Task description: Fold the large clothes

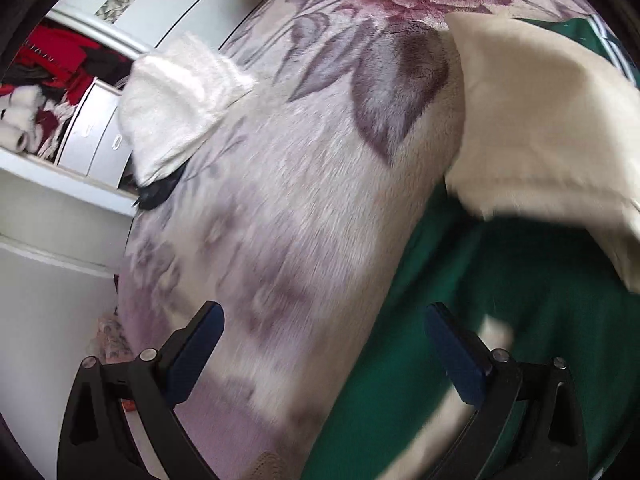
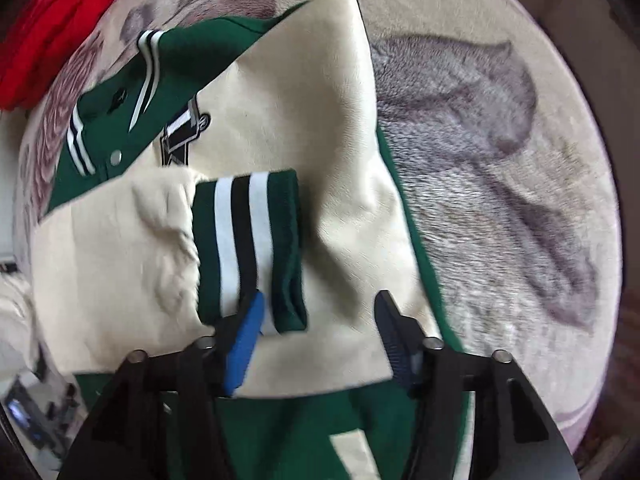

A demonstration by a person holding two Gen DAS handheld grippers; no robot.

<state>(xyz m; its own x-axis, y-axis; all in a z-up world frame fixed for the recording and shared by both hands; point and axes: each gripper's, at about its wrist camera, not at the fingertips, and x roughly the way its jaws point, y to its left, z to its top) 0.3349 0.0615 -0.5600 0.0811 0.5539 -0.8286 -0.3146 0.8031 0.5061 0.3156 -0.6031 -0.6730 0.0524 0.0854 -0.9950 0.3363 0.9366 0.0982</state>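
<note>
A green varsity jacket [image 2: 120,120] with cream sleeves [image 2: 288,92] lies on a floral plush blanket [image 2: 500,208]. Both sleeves are folded across its front, and one striped cuff [image 2: 248,244] lies on top. My right gripper [image 2: 320,320] is open just above the cuff and sleeve, holding nothing. In the left wrist view the jacket's green body [image 1: 500,300] and a cream sleeve [image 1: 540,120] are at the right. My left gripper [image 1: 320,332] is open and empty over the blanket [image 1: 300,200] at the jacket's edge.
A white fluffy garment [image 1: 176,100] lies on the blanket's far left edge. An open white wardrobe [image 1: 60,184] with red and white clothes stands beyond. A red garment [image 2: 52,32] lies at the blanket's top left in the right wrist view.
</note>
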